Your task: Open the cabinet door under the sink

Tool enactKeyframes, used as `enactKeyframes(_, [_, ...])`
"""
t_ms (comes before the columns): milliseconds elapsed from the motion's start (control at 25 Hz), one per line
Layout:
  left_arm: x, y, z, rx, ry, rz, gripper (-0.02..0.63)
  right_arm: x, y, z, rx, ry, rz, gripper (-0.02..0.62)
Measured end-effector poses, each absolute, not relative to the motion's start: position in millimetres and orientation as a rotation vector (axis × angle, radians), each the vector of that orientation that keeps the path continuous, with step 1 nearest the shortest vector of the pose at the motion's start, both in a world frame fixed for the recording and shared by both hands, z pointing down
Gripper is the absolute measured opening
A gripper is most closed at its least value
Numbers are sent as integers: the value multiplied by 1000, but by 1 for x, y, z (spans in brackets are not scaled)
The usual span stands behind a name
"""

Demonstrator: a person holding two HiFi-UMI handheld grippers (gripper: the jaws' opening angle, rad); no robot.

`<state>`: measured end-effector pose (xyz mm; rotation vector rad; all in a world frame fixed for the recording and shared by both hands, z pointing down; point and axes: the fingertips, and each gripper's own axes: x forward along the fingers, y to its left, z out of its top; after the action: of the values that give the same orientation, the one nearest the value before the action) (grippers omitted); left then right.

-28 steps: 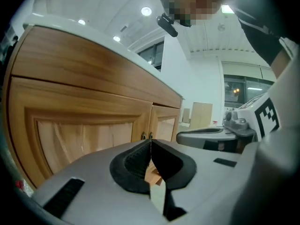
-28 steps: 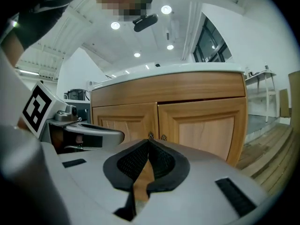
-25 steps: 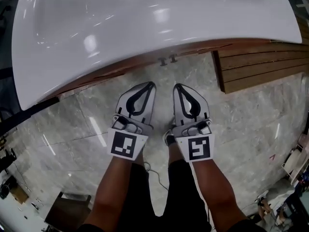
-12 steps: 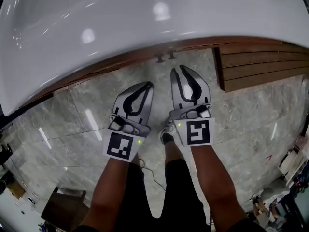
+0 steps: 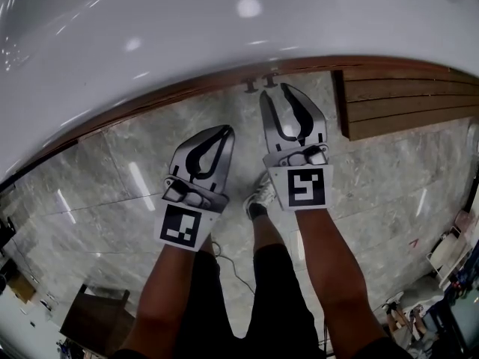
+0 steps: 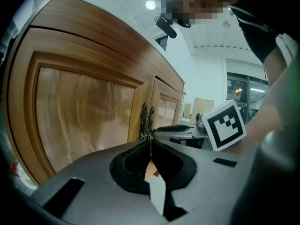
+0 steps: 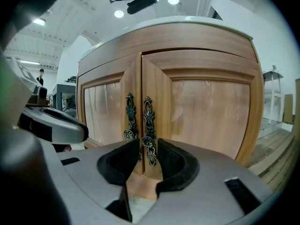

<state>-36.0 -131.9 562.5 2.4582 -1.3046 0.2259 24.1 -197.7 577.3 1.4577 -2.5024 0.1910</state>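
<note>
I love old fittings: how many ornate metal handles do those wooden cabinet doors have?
2. The left handle is on the left door, the right handle on the right door, side by side at the seam. None seem hidden.

Left tongs point(image 5: 228, 132), right tongs point(image 5: 275, 91): light grey plastic shells, curved leaf-shaped fingers, black ribbed pad lining inside. Each has a white cube with a black square marker: left cube point(image 5: 182, 225), right cube point(image 5: 307, 188). Dark rectangular slots point(image 7: 240, 190) on the shell tops. Person: forearms bare, black shorts point(image 5: 284, 313), black top point(image 6: 255, 29), pale sneaker point(image 5: 263, 191), dark sock point(image 5: 257, 212).
</note>
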Motion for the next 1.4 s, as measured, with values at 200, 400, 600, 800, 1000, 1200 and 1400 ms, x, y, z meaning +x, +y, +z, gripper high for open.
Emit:
enactKeyframes(200, [-37,-132,562,2455,-1301,222,23,19,-205,576,1470,-2498,168,126])
enactKeyframes(400, [-38,-133,564,2453,-1294,220,23,19,-207,584,1468,-2459,167,129])
enactKeyframes(600, [-37,-131,565,2455,-1282,223,23,18,-208,586,1427,-2440,114,106])
enactKeyframes(800, [-37,-129,568,2456,-1282,225,23,18,-209,588,1456,-2446,131,92])
enactKeyframes(1000, [-36,-128,568,2447,-1282,214,23,20,-208,589,1491,-2445,172,91])
enactKeyframes(1200, [-36,-129,567,2461,-1272,215,23,21,-208,589,1498,-2460,203,91])
enactKeyframes(1400, [-41,-122,559,2480,-1250,208,23,24,-195,588,1498,-2469,244,91])
